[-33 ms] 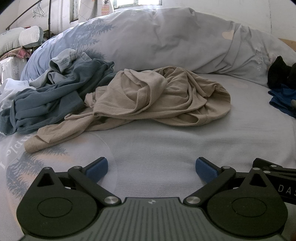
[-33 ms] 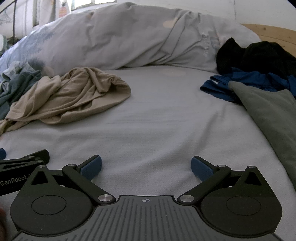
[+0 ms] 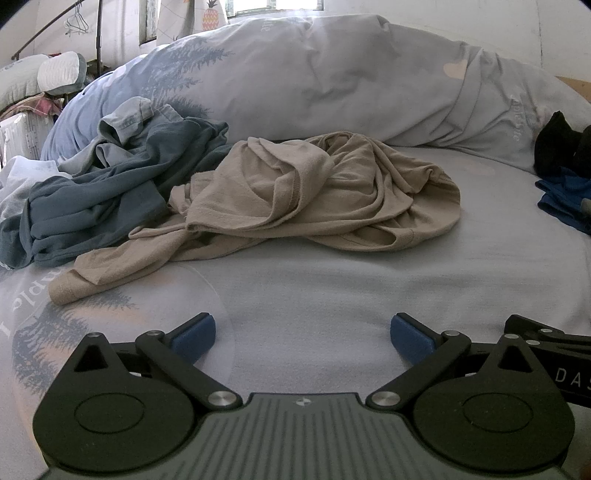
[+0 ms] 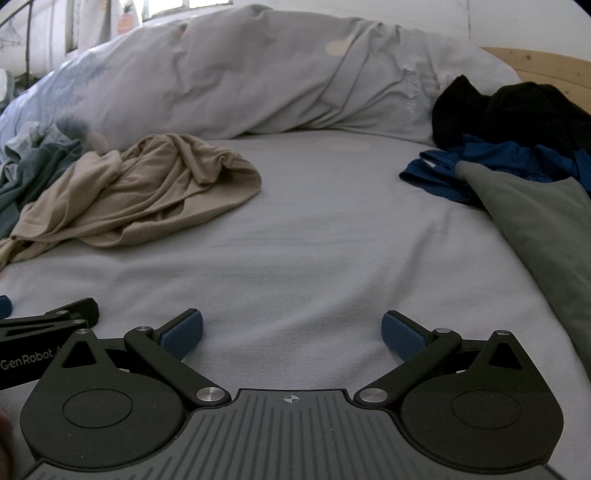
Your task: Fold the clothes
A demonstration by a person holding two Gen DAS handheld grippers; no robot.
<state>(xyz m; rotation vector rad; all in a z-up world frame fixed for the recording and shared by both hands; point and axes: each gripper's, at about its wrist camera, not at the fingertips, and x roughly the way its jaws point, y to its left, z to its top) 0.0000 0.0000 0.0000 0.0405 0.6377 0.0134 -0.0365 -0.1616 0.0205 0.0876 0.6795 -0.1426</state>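
Left tongs [image 3: 302, 334] and right tongs [image 4: 291, 332] both spread wide, empty, low over the bed [image 4: 314, 240]. Crumpled beige shirt [image 3: 314, 192] ahead, beside blue-grey clothes [image 3: 96, 199].

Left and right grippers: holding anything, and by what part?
Nothing held. Left gripper and right gripper are both open over bare grey bedsheet.

This is a home bedroom. A bed [image 4: 295, 229] carries a rumpled duvet [image 3: 332, 81] and loose clothes [image 3: 314, 192]. A wooden headboard [image 4: 546, 70] and wire hangers [image 3: 77, 24] show too.
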